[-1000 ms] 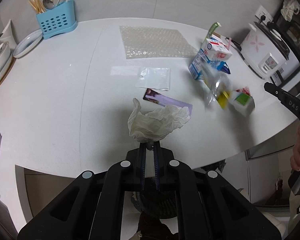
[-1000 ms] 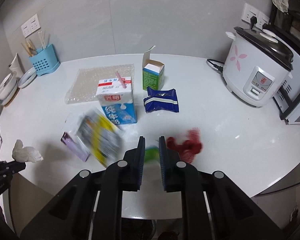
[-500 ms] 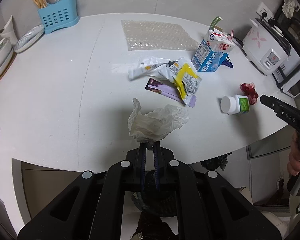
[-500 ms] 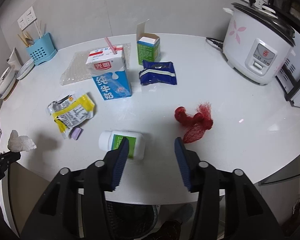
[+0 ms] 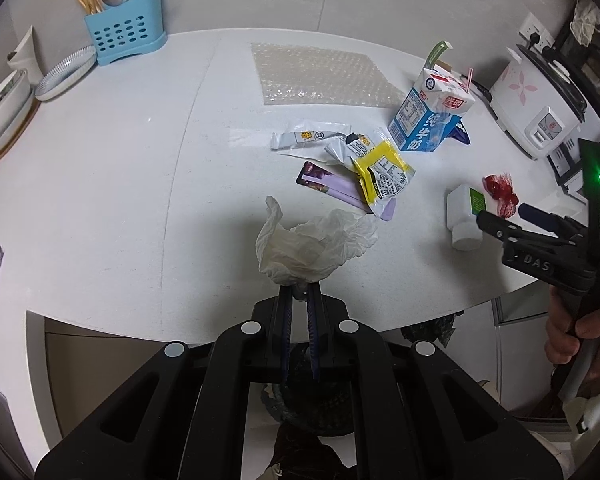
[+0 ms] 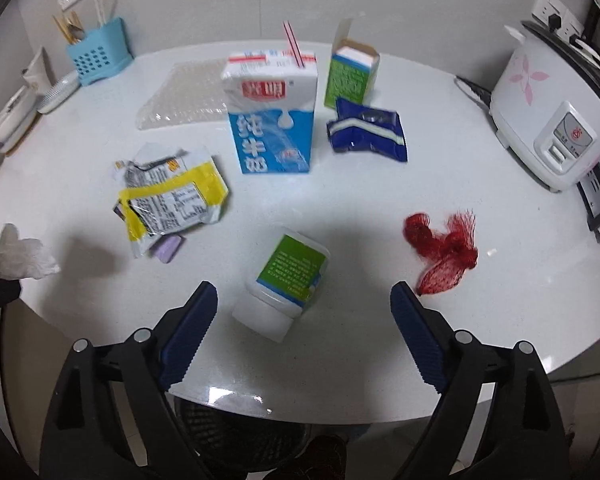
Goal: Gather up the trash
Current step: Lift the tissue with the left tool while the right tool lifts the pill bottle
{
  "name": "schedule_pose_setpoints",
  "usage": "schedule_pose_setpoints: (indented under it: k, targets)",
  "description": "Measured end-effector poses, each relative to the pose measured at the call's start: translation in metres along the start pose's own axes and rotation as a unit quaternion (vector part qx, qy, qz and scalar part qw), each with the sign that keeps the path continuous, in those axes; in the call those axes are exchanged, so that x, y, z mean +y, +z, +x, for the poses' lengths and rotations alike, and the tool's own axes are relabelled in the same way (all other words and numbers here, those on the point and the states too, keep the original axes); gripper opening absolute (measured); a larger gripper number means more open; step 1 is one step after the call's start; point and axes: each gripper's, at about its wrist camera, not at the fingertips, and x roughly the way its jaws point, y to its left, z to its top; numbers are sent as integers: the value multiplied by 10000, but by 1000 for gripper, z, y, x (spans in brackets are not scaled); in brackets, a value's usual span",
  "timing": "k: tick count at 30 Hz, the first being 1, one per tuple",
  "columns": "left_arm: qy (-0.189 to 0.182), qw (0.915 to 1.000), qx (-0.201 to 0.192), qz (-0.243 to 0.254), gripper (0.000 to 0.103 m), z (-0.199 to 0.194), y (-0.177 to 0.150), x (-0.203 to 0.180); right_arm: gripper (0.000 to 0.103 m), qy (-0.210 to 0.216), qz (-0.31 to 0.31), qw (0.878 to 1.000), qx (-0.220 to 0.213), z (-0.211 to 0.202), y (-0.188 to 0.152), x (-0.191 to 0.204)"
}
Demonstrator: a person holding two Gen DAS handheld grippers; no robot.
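Note:
My left gripper (image 5: 299,294) is shut on a crumpled white tissue (image 5: 312,246), held above the table's front edge; the tissue also shows in the right wrist view (image 6: 20,256). My right gripper (image 6: 304,300) is wide open, just in front of a white bottle with a green label (image 6: 286,280) lying on its side, also in the left wrist view (image 5: 464,216). A red net (image 6: 444,252), a yellow wrapper (image 6: 172,200), a blue milk carton (image 6: 272,116), a blue packet (image 6: 368,130), a green box (image 6: 350,76) and a purple strip (image 5: 332,188) lie on the table.
A black bin (image 5: 308,404) stands on the floor under the table edge. A bubble wrap sheet (image 5: 320,76), a blue utensil holder (image 5: 126,38) and plates (image 5: 64,72) are at the back. A white rice cooker (image 6: 552,116) is at the right.
My right gripper has opened wide and come closer to the white bottle. The yellow wrapper was dropped on the table a second ago. My left gripper still holds the tissue in the same place.

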Motion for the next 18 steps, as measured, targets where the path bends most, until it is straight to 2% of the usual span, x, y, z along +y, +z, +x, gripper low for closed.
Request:
schedule_pose_setpoints:
  k: [4, 10, 12, 13, 14, 18]
  targets:
    - [6, 10000, 29, -15, 6, 2, 2, 1, 85, -111, 464, 9987, 198, 11, 9, 1]
    - [20, 10000, 51, -17, 6, 4, 2, 5, 84, -365, 655, 9961, 456, 30, 17, 5]
    - [12, 10000, 55, -26, 6, 4, 3, 5, 66, -309, 717, 9952, 584, 36, 16, 3]
    - [11, 10000, 58, -33, 6, 4, 3, 6, 48, -269, 717, 9948, 674, 39, 16, 3]
    - [1, 10000, 60, -37, 6, 4, 3, 7, 40, -303, 717, 9942, 740, 40, 15, 2]
    - [-39, 10000, 69, 19, 6, 3, 1, 8, 40, -256, 817, 9944, 618, 30, 9, -2]
